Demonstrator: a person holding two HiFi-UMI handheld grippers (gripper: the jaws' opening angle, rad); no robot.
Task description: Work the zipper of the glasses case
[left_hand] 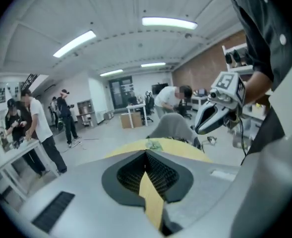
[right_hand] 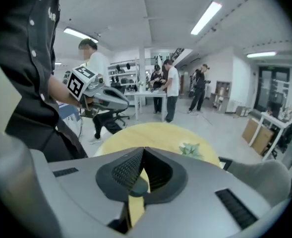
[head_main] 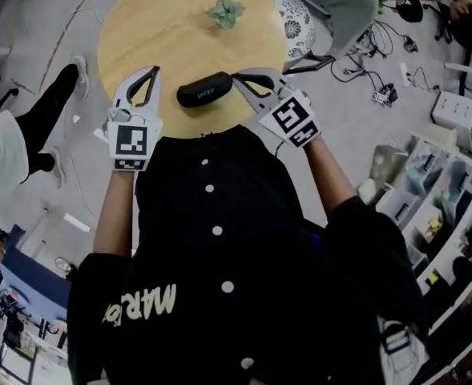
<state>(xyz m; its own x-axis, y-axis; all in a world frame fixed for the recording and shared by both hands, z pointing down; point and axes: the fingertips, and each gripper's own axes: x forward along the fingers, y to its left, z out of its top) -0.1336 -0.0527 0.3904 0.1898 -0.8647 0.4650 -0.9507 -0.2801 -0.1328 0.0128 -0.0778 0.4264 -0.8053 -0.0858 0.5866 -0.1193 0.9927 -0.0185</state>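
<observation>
The black glasses case (head_main: 205, 89) lies at the near edge of the round wooden table (head_main: 163, 22). My right gripper (head_main: 237, 77) is shut, with its tips against the case's right end. In the right gripper view its jaws (right_hand: 144, 150) meet, and a dark rounded bit (right_hand: 142, 186) shows in the gap behind them. Whether the zipper pull is pinched I cannot tell. A short way left of the case, my left gripper (head_main: 155, 70) is also shut, and the left gripper view shows nothing between its jaws (left_hand: 146, 152).
A small green plant (head_main: 225, 10) stands at the table's far side. A grey chair (head_main: 348, 2) and floor cables (head_main: 364, 62) are at the back right. A person's leg (head_main: 51, 103) is to the left, and shelves (head_main: 452, 199) to the right.
</observation>
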